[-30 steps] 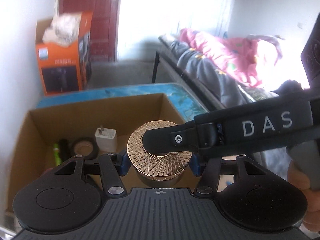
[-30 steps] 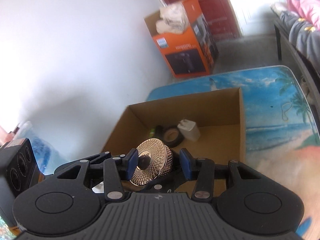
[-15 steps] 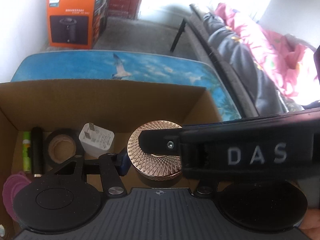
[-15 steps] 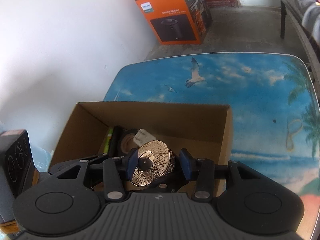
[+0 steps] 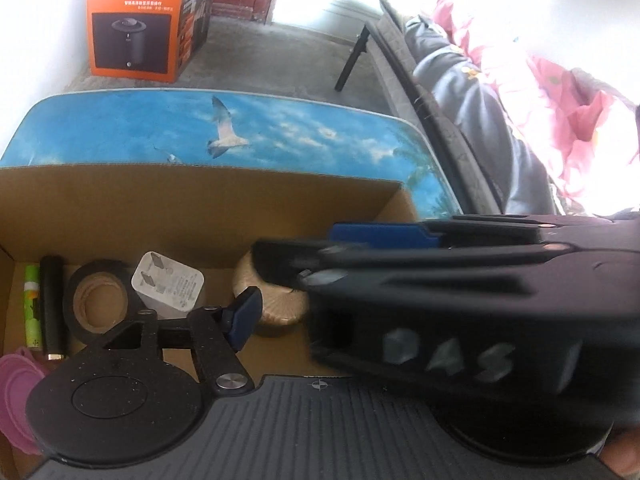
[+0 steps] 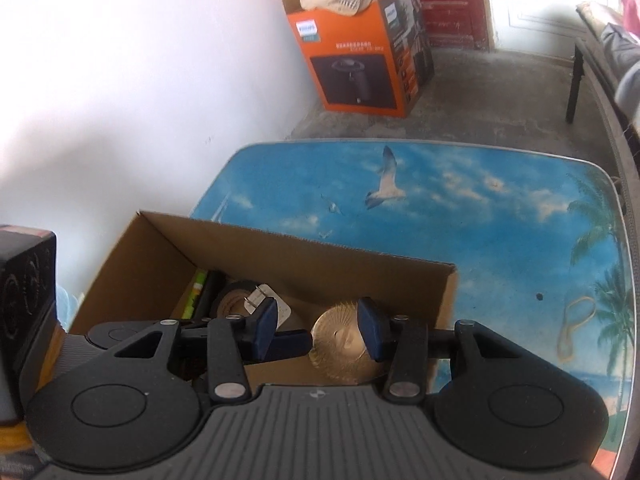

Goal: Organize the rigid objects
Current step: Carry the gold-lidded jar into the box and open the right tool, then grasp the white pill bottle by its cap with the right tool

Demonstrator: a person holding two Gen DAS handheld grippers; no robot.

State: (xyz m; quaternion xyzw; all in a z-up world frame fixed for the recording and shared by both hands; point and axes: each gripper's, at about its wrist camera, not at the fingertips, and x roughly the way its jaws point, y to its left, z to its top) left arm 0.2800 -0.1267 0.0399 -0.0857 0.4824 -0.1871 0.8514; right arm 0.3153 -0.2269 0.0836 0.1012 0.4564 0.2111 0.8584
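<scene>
A gold jar [image 5: 276, 308] with a ribbed lid stands inside the open cardboard box [image 5: 200, 208], next to a white charger [image 5: 168, 288]. My left gripper [image 5: 318, 316] is opening. Its left pad [image 5: 244, 316] sits at the jar's left side, and its right finger is hidden behind the right gripper. My right gripper [image 5: 308, 248] crosses in from the right, with one black finger lying over the jar's top. In the right wrist view the jar [image 6: 336, 348] lies by the right pad of my right gripper [image 6: 318, 332]. A gap shows to the left pad, so neither gripper is clamping it.
Inside the box lie a black tape roll [image 5: 96, 300], a black stick [image 5: 52, 304], a green battery [image 5: 32, 304] and a pink lid [image 5: 16, 392]. The box stands on a beach-print table [image 6: 480, 220] with a rubber band [image 6: 576, 328]. An orange carton [image 6: 360, 48] stands on the floor, and a bed [image 5: 520, 100] is at the right.
Both grippers came down over the box with the jar. The left jaws have spread. In the right wrist view the jar has slid from the middle of the gap toward the right pad.
</scene>
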